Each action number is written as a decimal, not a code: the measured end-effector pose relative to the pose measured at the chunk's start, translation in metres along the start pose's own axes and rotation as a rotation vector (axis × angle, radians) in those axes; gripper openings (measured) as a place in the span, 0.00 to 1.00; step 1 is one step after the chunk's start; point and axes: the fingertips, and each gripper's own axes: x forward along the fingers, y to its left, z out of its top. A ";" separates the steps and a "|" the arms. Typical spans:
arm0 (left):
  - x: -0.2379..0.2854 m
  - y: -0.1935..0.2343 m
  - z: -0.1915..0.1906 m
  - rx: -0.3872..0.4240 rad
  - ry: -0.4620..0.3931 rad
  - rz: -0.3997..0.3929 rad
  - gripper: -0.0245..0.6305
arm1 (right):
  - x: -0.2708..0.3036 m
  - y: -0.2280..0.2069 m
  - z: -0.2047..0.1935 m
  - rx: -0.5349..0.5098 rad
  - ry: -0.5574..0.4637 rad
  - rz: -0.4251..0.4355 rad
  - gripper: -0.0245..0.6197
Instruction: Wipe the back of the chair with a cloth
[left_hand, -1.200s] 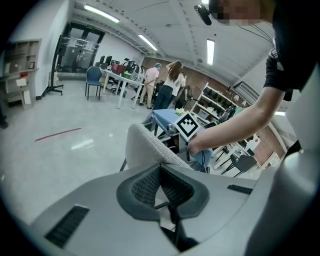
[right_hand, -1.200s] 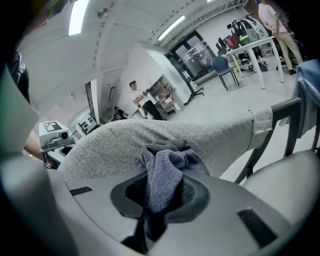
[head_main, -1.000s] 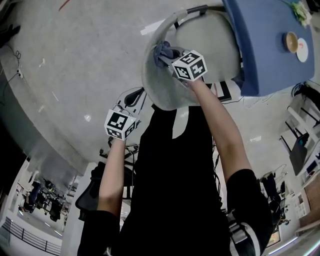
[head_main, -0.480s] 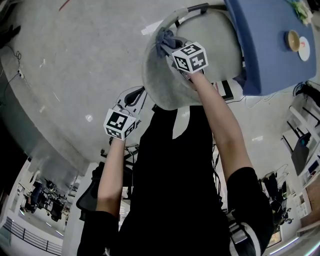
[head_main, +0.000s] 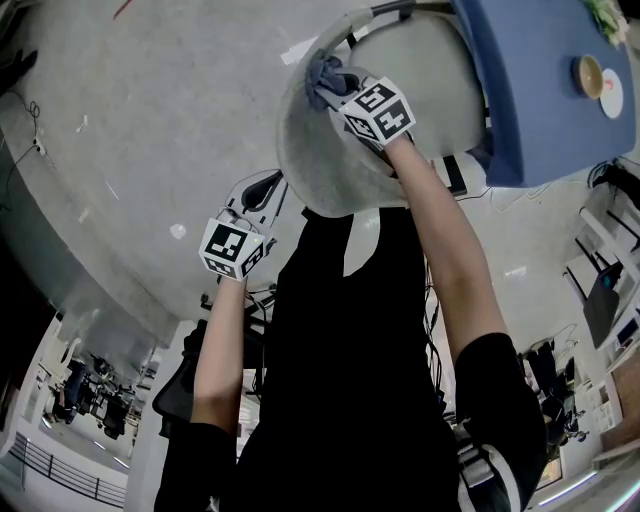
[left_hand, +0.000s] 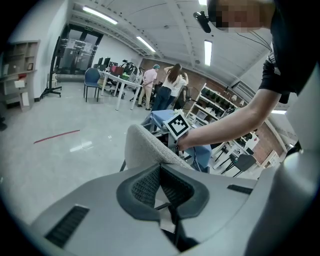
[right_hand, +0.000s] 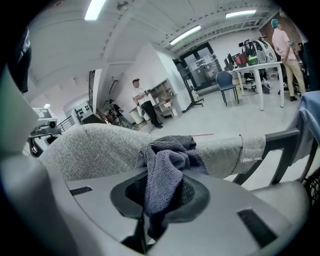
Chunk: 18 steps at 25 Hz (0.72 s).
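Observation:
The chair's grey fabric back (head_main: 320, 160) curves across the top of the head view. A blue-grey cloth (head_main: 324, 74) lies bunched against it near the rim, with my right gripper (head_main: 338, 92) shut on it. In the right gripper view the cloth (right_hand: 167, 162) hangs from the shut jaws and presses on the chair back (right_hand: 90, 150). My left gripper (head_main: 264, 186) hangs lower left of the chair, away from it, and is shut on nothing. The left gripper view shows its jaws (left_hand: 165, 185) closed and the chair back (left_hand: 142, 150) ahead.
A table under a blue cover (head_main: 520, 90) stands to the right of the chair, with a small bowl (head_main: 587, 74) on it. The chair's black frame (right_hand: 285, 145) runs off to the right. Several people (left_hand: 162, 90) stand by far desks, and another (right_hand: 140, 100) by shelves.
My right gripper has carried the cloth a little farther up the chair back toward its rim. The left gripper has drifted slightly down and left.

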 end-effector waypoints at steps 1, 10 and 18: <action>0.000 0.000 0.000 0.001 0.000 0.003 0.07 | 0.000 0.000 -0.001 0.005 0.001 0.006 0.15; 0.002 0.001 -0.004 -0.014 -0.007 0.020 0.07 | 0.000 0.025 -0.027 -0.032 0.084 0.114 0.15; 0.006 -0.002 -0.004 -0.019 0.000 0.034 0.07 | -0.009 0.056 -0.079 -0.127 0.223 0.201 0.15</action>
